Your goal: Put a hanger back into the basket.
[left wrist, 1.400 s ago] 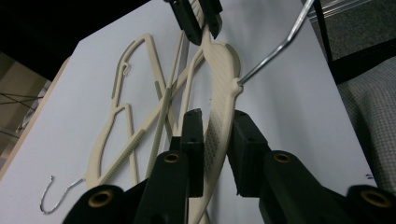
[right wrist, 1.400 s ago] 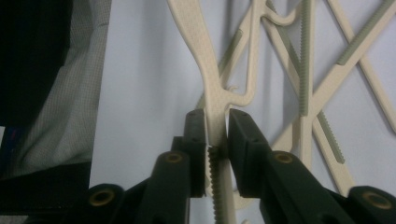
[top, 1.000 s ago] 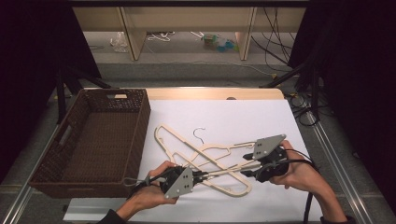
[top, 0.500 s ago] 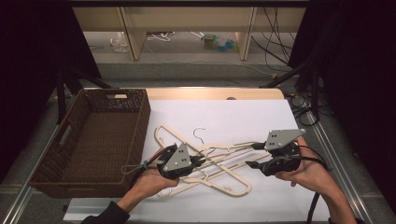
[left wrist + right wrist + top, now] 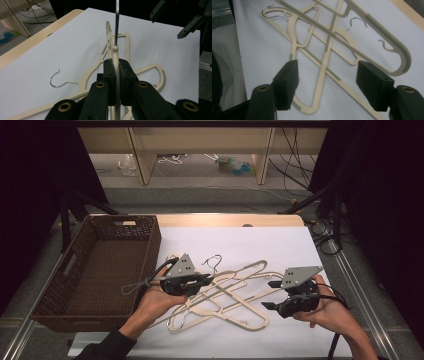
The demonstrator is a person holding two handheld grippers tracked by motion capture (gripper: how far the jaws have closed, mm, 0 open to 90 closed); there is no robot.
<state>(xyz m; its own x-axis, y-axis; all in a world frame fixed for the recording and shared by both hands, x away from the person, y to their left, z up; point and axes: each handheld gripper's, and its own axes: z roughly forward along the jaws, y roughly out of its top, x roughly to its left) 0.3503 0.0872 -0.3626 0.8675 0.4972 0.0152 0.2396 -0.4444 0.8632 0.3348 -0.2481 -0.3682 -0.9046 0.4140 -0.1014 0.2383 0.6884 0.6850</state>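
Starting at your left: the wicker basket [image 5: 100, 265] sits just left of your left gripper [image 5: 207, 279], and that is most likely where the cream hanger [image 5: 115, 53] is bound. Your left jaws are pressed together on the hanger's neck, right below the wire hook [image 5: 116, 22], which stands up ahead of the pads. That is a narrow hold on a wide, light frame. If you swing it toward the basket quickly, the frame may pivot in the pads or slip out. Its far arms also lie across the other hangers [image 5: 235, 302] on the white sheet [image 5: 280, 245], so a lower bar may snag and drag them along, or twist the neck out of your pinch. Lift straight until it clears before you turn.

The hanger itself is thin, flat, pale cream plastic with a steel hook. The ones under it show grey ribbed strips along the shoulders. A second hook [image 5: 60, 81] lies flat on the sheet, left of your jaws.

To the right, your right gripper [image 5: 269, 295] has just been opening. Its jaws stand spread, with nothing between them, hovering over the crossed bars [image 5: 324, 62]. Held low, they could catch a bar as the pile shifts.
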